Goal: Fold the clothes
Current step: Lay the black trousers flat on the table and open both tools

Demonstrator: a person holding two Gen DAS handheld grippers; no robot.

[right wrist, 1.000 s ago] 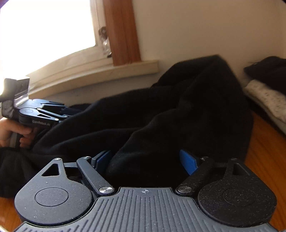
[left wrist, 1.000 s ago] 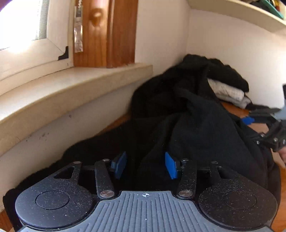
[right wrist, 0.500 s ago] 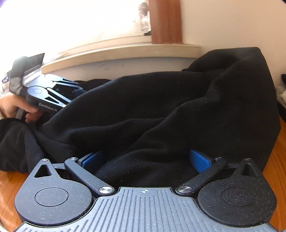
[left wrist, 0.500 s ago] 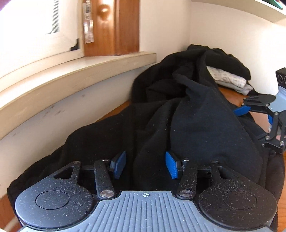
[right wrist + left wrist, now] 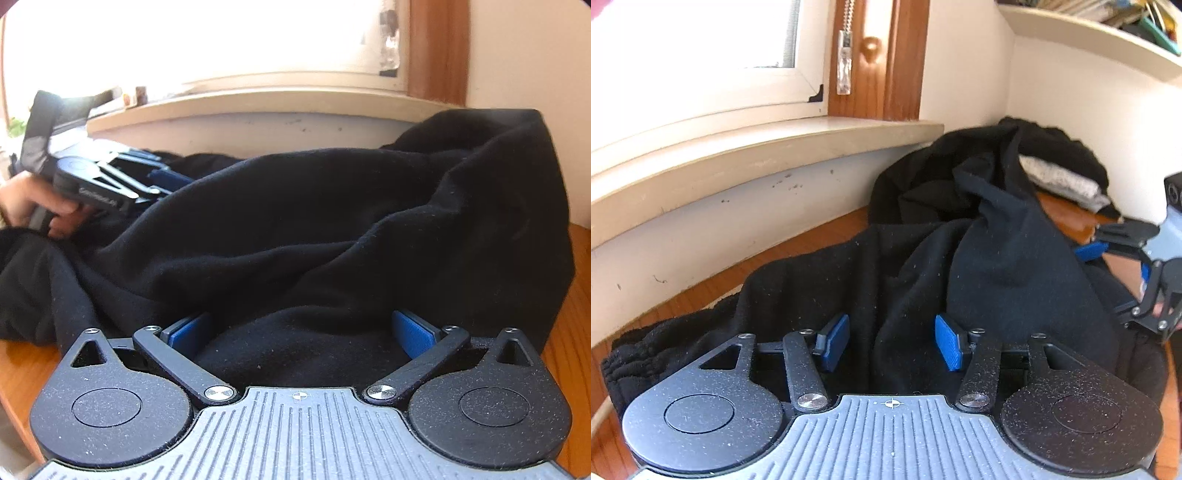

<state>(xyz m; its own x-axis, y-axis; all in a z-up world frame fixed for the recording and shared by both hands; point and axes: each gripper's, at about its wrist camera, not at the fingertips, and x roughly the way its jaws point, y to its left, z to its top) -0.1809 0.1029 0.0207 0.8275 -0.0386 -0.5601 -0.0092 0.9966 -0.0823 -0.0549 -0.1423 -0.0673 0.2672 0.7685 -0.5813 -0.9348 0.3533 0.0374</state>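
A large black garment (image 5: 997, 258) lies crumpled on the wooden table (image 5: 812, 240), piled up towards the wall corner. My left gripper (image 5: 892, 341) sits low over its near edge. Its jaws are opening slightly, a fold of the cloth runs between the blue pads (image 5: 949, 341), and they do not pinch it. In the right wrist view the same garment (image 5: 332, 221) fills the middle. My right gripper (image 5: 301, 328) is open at full width, with cloth bulging between its pads, unpressed. Each gripper shows in the other's view: the right gripper (image 5: 1119, 262) at the right edge, the left gripper (image 5: 162, 181) at the left, held by a hand (image 5: 33, 206).
A window sill (image 5: 738, 155) and white wall run close behind the table. A folded grey-white garment (image 5: 1060, 181) lies in the far corner under another black piece (image 5: 1067, 147). A shelf with books (image 5: 1108, 22) hangs above. Bare wood (image 5: 580, 266) shows at the right.
The right gripper's jaws have spread wider around the cloth. Both grippers have shifted sideways along the garment, and more bare table now shows beside the wall in the left wrist view.
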